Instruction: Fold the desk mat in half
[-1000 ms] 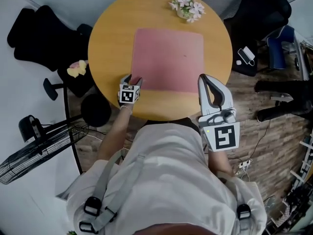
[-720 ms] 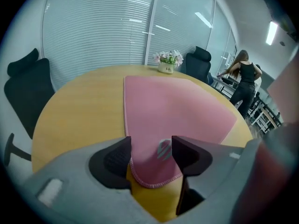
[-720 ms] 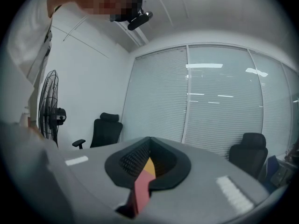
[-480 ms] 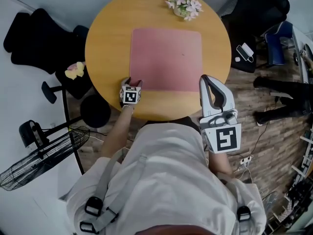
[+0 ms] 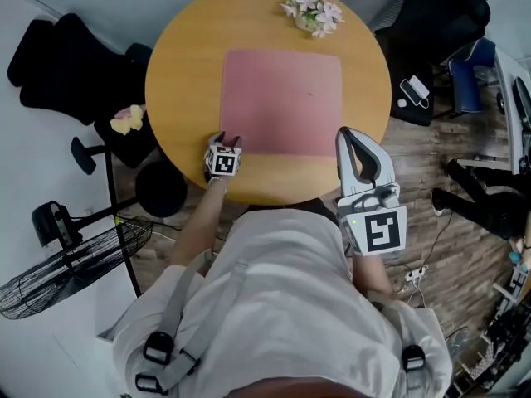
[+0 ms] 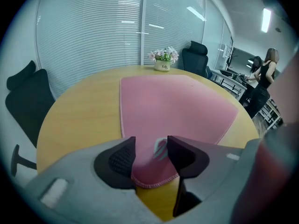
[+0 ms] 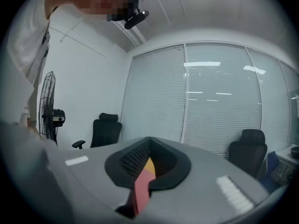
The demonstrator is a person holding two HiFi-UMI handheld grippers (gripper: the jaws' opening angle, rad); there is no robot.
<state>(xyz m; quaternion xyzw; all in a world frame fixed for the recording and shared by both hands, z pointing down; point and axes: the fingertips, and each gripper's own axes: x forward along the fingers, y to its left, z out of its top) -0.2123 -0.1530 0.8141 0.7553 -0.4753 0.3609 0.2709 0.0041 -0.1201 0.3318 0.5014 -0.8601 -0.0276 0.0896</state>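
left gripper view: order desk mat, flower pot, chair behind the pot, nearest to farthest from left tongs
1. desk mat, corner between tongs of left gripper
2. flower pot, far edge of the table
3. black chair, beyond it, right of pot

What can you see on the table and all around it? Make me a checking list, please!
Surface: round wooden table, mat in its middle.
Job's things: pink mat, flat, not folded yet.
Clutter: flowers at the far edge.
Grippers: left gripper open, near-left mat corner between its jaws; right gripper shut on the near-right corner.
Cables: nothing seen on the table.
Surroundings: black chairs, a fan on the floor, two people far off.
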